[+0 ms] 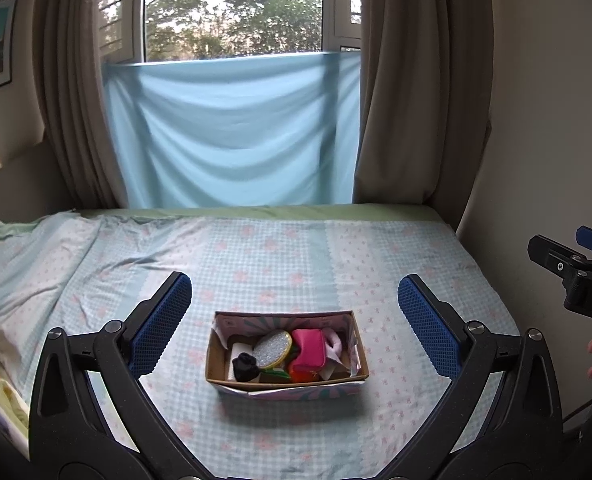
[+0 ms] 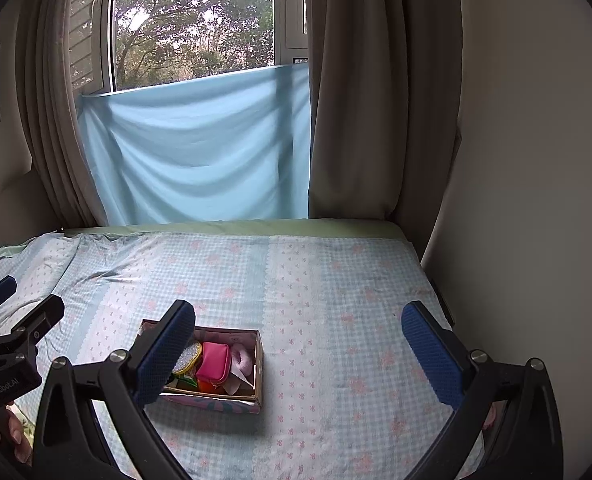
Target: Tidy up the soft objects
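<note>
On bed (image 1: 396,256): box (image 1: 255,388); both jaws wide open, empty; "GenRobot.AI" on left gripper (image 1: 296,320).

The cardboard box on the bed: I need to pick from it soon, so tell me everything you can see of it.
The cardboard box is a shallow open rectangle, plain brown inside, wrapped outside in patterned pink and teal paper. It sits flat on the checked bedsheet, apart from both grippers. It is packed with a pink pouch, a glittery silver round case, a black item, something orange, and pale cloth or paper pieces.
</note>
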`<state>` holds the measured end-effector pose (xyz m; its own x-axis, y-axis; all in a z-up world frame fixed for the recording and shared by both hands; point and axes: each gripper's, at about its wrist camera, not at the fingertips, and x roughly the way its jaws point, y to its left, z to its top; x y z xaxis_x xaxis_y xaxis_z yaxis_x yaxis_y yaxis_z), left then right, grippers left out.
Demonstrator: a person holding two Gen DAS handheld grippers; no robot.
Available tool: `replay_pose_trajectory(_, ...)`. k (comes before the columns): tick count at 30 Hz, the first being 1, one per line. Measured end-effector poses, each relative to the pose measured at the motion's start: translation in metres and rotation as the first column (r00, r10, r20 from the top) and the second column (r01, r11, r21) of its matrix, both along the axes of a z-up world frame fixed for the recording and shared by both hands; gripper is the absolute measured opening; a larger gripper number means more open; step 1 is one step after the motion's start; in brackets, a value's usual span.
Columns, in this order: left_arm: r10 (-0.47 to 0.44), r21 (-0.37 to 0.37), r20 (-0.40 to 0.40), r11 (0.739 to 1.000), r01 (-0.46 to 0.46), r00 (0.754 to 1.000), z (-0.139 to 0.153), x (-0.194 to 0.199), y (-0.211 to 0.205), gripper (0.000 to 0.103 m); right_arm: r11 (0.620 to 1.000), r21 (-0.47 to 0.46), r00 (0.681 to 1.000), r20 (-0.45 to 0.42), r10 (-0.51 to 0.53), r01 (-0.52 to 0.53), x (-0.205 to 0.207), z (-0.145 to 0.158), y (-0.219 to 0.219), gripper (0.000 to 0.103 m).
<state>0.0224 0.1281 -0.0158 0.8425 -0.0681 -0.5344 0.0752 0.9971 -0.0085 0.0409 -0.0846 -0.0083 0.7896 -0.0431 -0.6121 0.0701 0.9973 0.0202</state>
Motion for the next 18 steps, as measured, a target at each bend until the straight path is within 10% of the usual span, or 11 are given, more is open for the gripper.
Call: replay_pose_trajectory(18, -0.017, 0.003, 0.032, 1.0, 0.017, 0.999, 0.0035, 0.0016, -0.0003, 0.103, 1.0, 0.002, 1.0, 0.004, -0.006, 0.006, 0.0061, 0.0043, -0.0012, 0.103)
